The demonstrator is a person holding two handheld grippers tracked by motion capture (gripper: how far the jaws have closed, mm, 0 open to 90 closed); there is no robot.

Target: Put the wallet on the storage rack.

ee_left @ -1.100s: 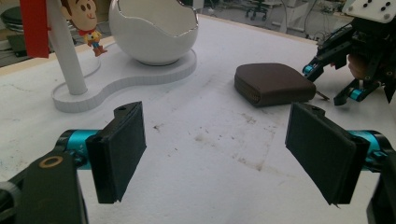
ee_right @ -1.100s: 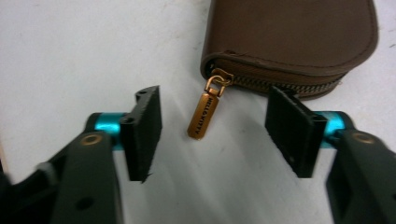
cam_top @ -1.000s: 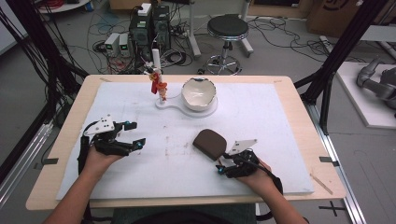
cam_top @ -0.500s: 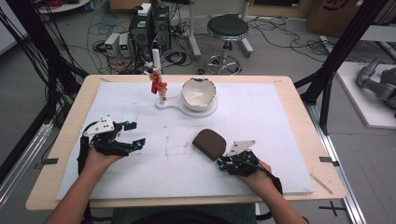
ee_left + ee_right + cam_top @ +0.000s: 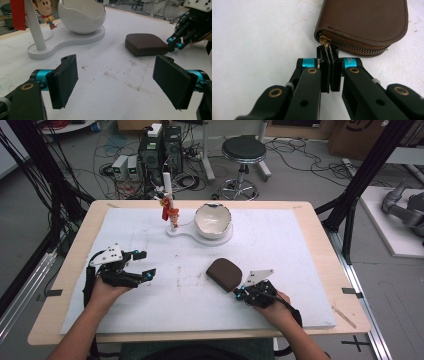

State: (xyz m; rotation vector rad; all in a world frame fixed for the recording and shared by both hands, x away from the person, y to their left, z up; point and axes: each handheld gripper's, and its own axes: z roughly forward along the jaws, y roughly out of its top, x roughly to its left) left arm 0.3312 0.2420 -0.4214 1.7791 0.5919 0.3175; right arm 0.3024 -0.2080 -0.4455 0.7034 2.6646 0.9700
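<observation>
My right tongs (image 5: 329, 53) have just closed on the gold zip pull (image 5: 323, 40) of the brown pouch (image 5: 224, 274).

The pouch lies flat on the white surface (image 5: 300, 260); my left tongs (image 5: 144, 265) rest wide open, empty, well apart.

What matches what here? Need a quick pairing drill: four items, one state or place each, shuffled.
Items:
1. right claw
2. left claw
3. brown pouch
4. white bowl

States:
A. wide open over bare mat
B. on the white stand at the far side
C. shut on the zipper pull
D. lying flat, zipped

Pairs: 1-C, 2-A, 3-D, 4-B
</observation>
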